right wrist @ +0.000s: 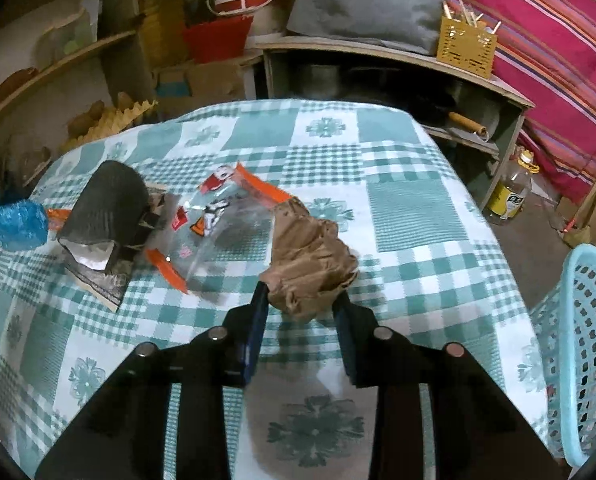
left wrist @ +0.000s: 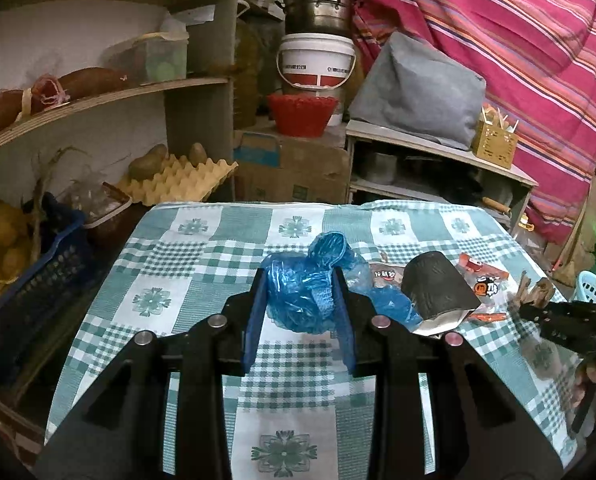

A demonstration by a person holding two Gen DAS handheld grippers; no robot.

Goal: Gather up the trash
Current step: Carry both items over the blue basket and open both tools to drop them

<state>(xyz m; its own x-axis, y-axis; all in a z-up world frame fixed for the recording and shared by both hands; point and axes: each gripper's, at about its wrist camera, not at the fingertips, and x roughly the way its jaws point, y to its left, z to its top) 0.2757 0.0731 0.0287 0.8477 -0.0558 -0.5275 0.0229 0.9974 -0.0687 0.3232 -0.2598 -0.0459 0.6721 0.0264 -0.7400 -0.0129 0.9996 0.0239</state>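
Left gripper (left wrist: pixel 300 294) is clamped on the blue plastic bag (left wrist: pixel 298 292); right gripper (right wrist: pixel 300 300) is clamped on crumpled brown paper (right wrist: pixel 310 268). Neither has reached the light-blue basket (right wrist: pixel 590 344) at far right. The black pouch (right wrist: pixel 106 216) and clear wrapper (right wrist: pixel 218 220) lie uncollected on the tablecloth (right wrist: pixel 398 208).

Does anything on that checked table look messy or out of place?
Yes. Litter lies on the tablecloth: a black pouch torn open on its side, and a clear snack wrapper with orange edges beside it. The left gripper grips crumpled blue plastic; the right gripper grips a crushed brown paper wad.
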